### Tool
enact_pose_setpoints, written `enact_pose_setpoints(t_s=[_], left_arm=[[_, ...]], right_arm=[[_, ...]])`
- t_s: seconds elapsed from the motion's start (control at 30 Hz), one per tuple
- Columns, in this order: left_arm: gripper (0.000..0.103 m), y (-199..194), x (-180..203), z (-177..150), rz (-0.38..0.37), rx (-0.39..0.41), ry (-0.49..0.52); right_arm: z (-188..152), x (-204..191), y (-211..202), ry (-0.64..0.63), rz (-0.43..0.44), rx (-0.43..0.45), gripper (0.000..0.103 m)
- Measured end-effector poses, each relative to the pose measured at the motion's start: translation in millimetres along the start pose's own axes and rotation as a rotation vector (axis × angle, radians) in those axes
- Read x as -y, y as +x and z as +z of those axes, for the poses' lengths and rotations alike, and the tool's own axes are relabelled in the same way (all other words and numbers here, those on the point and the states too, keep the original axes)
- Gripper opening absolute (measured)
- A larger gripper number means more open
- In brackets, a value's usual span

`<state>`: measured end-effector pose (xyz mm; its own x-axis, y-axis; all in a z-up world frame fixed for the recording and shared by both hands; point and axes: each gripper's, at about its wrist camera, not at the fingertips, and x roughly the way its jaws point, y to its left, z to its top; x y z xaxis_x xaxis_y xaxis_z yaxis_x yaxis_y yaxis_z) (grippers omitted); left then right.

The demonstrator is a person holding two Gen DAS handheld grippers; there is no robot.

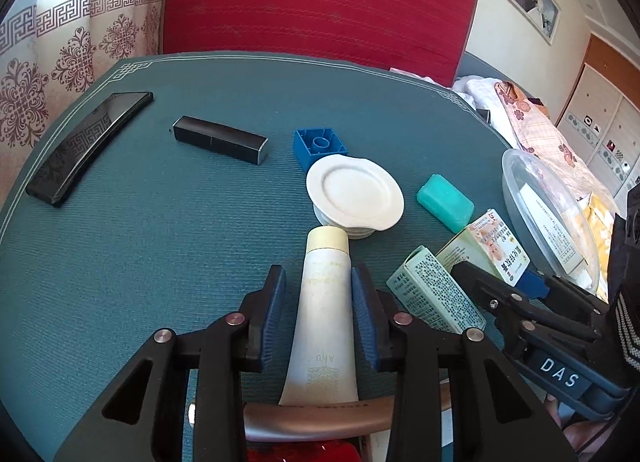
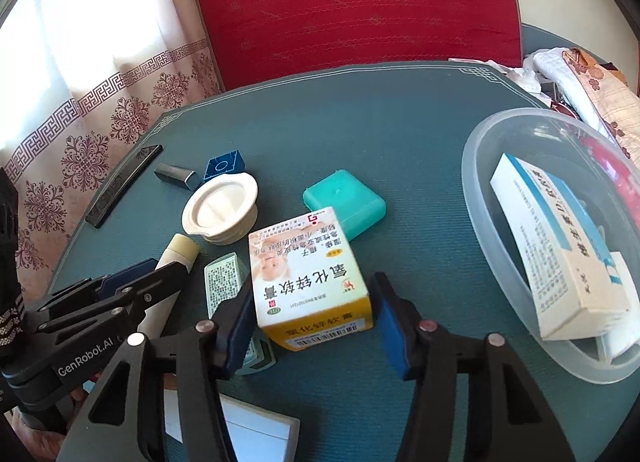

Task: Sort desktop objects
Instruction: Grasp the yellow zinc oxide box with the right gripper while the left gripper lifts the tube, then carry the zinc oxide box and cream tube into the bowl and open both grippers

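1. My left claw [image 1: 319, 290] is pinching the white tube [image 1: 325, 314]; both blue pads are lying against its sides just below the cream cap, which is pointing toward the plate [image 1: 354, 192].
2. My right claw [image 2: 314, 318] is standing spread around the ointment box [image 2: 310, 282]. The left pad is sitting at the box edge; a gap is showing at the right pad, so the box is not being clamped.
3. The ointment box is lying partly over a pale green box [image 2: 224, 282], beside the teal soap case [image 2: 345, 202].
4. The clear tub [image 2: 476, 186] is sitting to the right on the worktop [image 1: 160, 242], holding a white and blue carton [image 2: 560, 254].
5. The phone [image 1: 86, 146], a black case [image 1: 220, 139] and a blue brick [image 1: 318, 146] are lying farther back, well apart from both claws.
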<state>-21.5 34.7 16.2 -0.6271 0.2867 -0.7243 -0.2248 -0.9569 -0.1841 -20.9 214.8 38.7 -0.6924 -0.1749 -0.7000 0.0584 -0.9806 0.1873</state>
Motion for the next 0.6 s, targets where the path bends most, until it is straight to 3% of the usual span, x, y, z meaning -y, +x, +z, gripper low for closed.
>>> enact_pose_setpoints(t_s=[0.23, 0.3, 0.37, 0.6], left_arm=[[0.037, 2, 7, -4, 0.038, -0.005, 0.043], [0.037, 1, 5, -5, 0.032, -0.002, 0.038], [0.028, -1, 2, -5, 0.013, 0.001, 0.020], [0.028, -8, -3, -4, -0.001, 0.022, -0.019]], right_arm=[[-2, 2, -5, -0.009, -0.011, 0.003, 0.054], [-3, 2, -9, -0.004, -0.008, 0.011, 0.053], [-2, 2, -14, -0.001, -0.002, 0.023, 0.053], [-3, 6, -35, 0.014, 0.012, 0.062, 0.053]])
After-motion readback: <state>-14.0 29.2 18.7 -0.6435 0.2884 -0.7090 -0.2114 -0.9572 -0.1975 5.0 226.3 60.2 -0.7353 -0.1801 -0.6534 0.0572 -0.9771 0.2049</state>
